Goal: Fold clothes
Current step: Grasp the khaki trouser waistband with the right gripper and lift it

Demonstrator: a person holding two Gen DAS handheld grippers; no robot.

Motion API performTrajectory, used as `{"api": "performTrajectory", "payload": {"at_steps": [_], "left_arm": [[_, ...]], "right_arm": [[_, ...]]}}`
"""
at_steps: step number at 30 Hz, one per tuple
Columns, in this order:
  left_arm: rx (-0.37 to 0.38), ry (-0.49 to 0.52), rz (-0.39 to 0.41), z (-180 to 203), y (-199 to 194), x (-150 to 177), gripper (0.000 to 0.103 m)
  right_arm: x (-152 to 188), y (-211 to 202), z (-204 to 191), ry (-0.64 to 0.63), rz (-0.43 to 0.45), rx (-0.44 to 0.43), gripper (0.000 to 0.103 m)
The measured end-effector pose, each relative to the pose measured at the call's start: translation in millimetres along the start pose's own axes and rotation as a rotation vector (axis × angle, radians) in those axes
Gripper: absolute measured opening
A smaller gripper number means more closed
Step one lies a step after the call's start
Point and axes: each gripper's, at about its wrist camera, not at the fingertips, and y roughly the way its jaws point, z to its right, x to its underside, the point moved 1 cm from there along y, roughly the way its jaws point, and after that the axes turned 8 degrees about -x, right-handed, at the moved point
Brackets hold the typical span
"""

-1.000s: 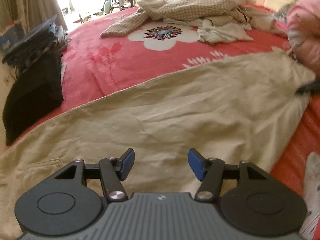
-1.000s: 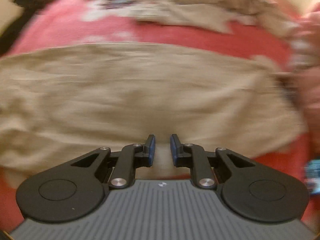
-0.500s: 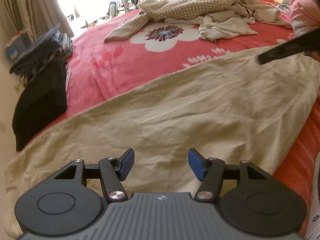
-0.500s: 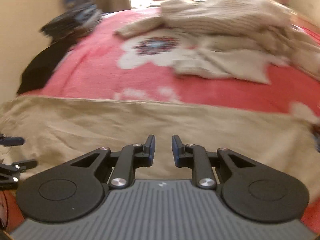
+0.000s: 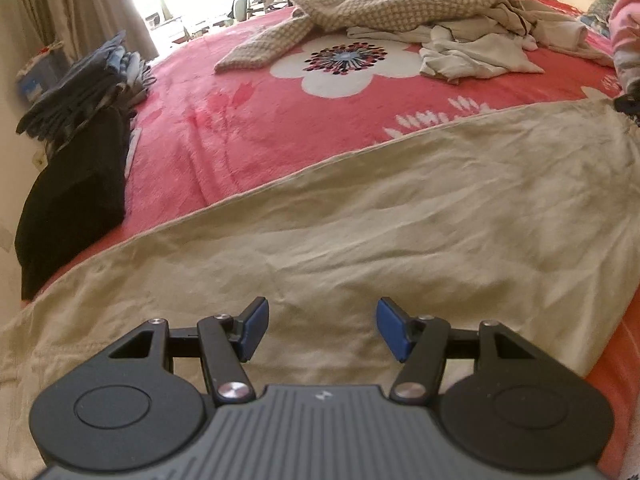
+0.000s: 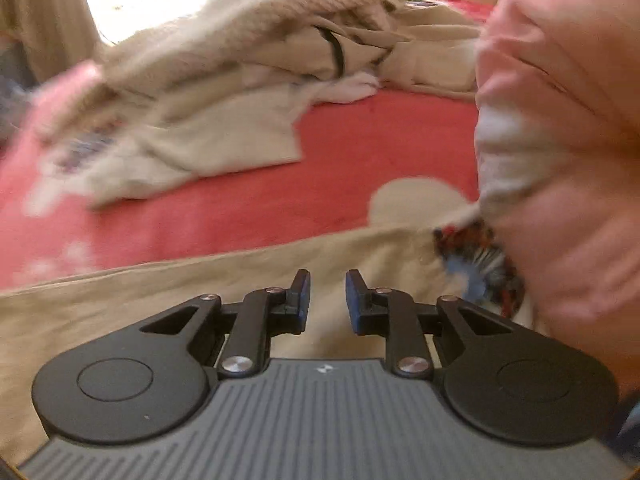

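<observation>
Left tool (image 5: 322,328) first: its blue pads are parted wide and nothing is held between them, just bare cloth seen through the gap. It is hung right over the near edge of the beige garment (image 5: 360,240), which is spread flat across the near part of the bed (image 5: 248,132). The garment's long axis is run left to right across the view, with the far hem seen as a slanted line climbing toward the right.

Right tool (image 6: 327,294): only a narrow gap is left between its pads, and nothing is caught there either. That view is badly smeared, so fine detail can't be made out. The same beige cloth is seen under it, toward the right end of the piece, with a pink bundle (image 6: 560,140) crowding in just beside it on the right.

So each end of the garment is covered by the tool on its own side, and a fold across the long axis looks like what's being set up, though no edge has been gripped yet.

Farther out, a pile of unfolded clothes (image 5: 420,20) is left at the far side, and a folded stack (image 5: 80,92) is kept at the left edge.
</observation>
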Motion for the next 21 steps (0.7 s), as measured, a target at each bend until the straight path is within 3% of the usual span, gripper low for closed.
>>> {"api": "performTrajectory", "payload": {"at_steps": [2,4,7,8,10,13,21], "left_arm": [[0.002,0.006,-0.016,1,4,1,0.062],[0.001,0.001,-0.034,2,8,2,0.063],[-0.008,-0.003,-0.041,3,7,3,0.063],[-0.014,-0.001,-0.04,4,6,3,0.063],[-0.023,-0.002,-0.044,5,3,3,0.063],[-0.038,-0.01,-0.055,5,0,3,0.063],[-0.067,0.02,-0.077,6,-8,11,0.063]], "right_arm": [[19,-22,-4,-0.041,-0.014,-0.128,0.021],[42,-33,-10,-0.116,-0.058,-0.184,0.025],[72,-41,5,-0.118,-0.098,-0.041,0.026],[77,-50,17,-0.052,-0.072,-0.013,0.026],[90,-75,43,0.156,0.021,-0.073,0.027],[108,-89,66,0.39,0.07,-0.133,0.032],[136,-44,93,0.78,0.169,-0.213,0.033]]}}
